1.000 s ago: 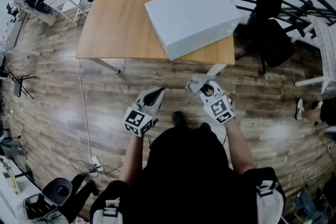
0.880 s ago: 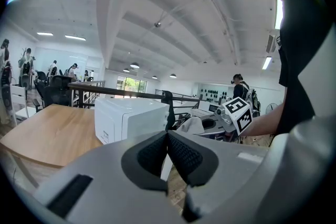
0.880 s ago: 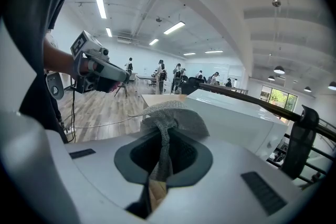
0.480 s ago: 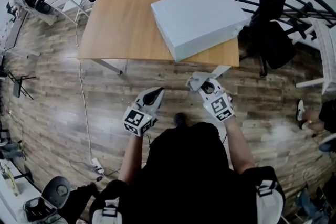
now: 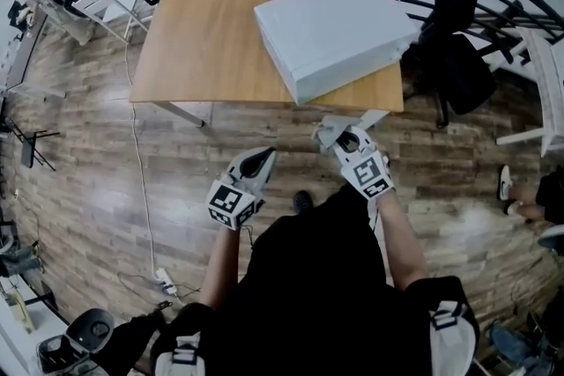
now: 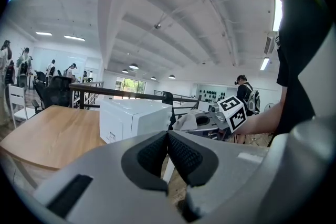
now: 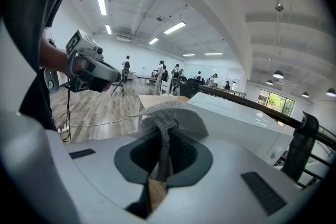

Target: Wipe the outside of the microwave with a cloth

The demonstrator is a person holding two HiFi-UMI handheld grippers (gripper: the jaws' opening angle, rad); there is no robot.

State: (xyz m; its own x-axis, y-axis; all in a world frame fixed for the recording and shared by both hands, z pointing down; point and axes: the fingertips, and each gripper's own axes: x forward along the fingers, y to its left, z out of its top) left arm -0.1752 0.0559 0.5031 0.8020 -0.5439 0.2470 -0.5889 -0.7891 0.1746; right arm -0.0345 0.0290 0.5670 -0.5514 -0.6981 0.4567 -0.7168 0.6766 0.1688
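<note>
Looking along jaws shows, clearer than overhead, right hand-held gripper point(image 7: 163, 140) clamping cloth point(image 7: 176, 114), left hand-held gripper point(image 6: 168, 137) clenched empty.

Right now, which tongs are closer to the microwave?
Right. The right tongs, shut on the cloth, hang just short of the microwave; the left tongs are farther back, off to its left.
</note>
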